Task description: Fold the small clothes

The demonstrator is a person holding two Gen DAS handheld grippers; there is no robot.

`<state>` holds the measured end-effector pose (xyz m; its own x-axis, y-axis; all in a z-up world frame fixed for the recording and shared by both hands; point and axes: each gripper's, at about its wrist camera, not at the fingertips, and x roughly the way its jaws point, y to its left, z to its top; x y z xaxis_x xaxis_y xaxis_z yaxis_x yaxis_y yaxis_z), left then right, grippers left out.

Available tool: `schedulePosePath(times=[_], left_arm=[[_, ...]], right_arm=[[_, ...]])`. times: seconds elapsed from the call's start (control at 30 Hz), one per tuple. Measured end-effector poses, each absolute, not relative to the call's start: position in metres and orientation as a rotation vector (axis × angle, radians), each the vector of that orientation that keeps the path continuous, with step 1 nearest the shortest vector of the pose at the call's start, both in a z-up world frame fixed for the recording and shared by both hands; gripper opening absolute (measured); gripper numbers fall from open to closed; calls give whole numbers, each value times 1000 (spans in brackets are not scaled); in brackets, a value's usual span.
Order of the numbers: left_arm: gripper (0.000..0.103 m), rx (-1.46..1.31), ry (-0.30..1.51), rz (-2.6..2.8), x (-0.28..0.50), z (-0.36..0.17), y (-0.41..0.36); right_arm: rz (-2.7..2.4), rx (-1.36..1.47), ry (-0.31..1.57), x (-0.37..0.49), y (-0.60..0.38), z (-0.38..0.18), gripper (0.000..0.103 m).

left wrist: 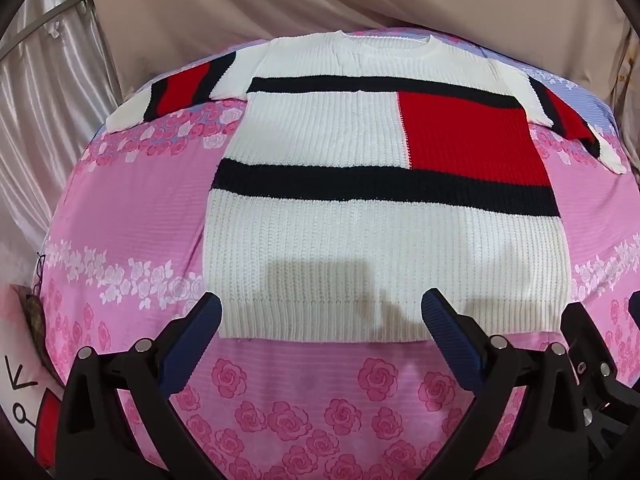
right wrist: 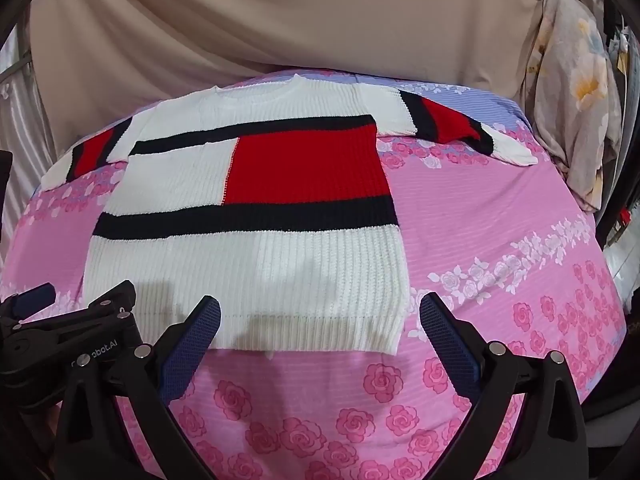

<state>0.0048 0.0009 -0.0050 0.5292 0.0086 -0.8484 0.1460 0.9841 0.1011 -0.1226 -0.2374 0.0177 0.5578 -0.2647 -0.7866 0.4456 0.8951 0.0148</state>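
A knitted sweater (left wrist: 320,240) lies flat and spread out on a pink rose-patterned bedsheet (left wrist: 120,216), its neckline at the far side and its ribbed hem (left wrist: 320,320) nearest the cameras. It is white with two dark horizontal bands and a red block on one side of the chest; both sleeves lie out to the sides, each striped in dark and red. The left gripper (left wrist: 322,320) is poised low at the hem, its jaws wide apart, with blue ribbed pads (left wrist: 192,344) to either side of the hem's left and middle part; whether the tips touch the knit is hard to tell from this angle. The right gripper (right wrist: 320,320) sits at the hem's right corner, jaws likewise spread and empty, one pad (right wrist: 448,340) over bare sheet just beside the sweater's edge. A beige curtain (right wrist: 280,20) hangs behind the bed, and a floral cloth (right wrist: 576,92) hangs at the right.
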Motion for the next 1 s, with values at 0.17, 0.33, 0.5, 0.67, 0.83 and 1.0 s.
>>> schedulePosePath(times=[0.17,0.33,0.5,0.67,0.83,1.0], left_arm=[[98,163,1024,-78,4,-6,1],[98,161,1031,-74,3,-6,4],[98,159,1034,-68,1,-6,7],[98,158,1037,-66,-1,-5,9],[98,159,1036,-69,-2,-5,9],[98,164,1035,-75,-5,-4,7]], right_arm=[[-425,215,884,-126,-236,15,98],[-424,212,885,-127,-235,15,98],[-419,205,887,-129,-232,15,98],[-416,200,889,-130,-229,16,98],[-420,198,890,-130,-227,17,98],[-423,200,890,-133,-228,19,98]])
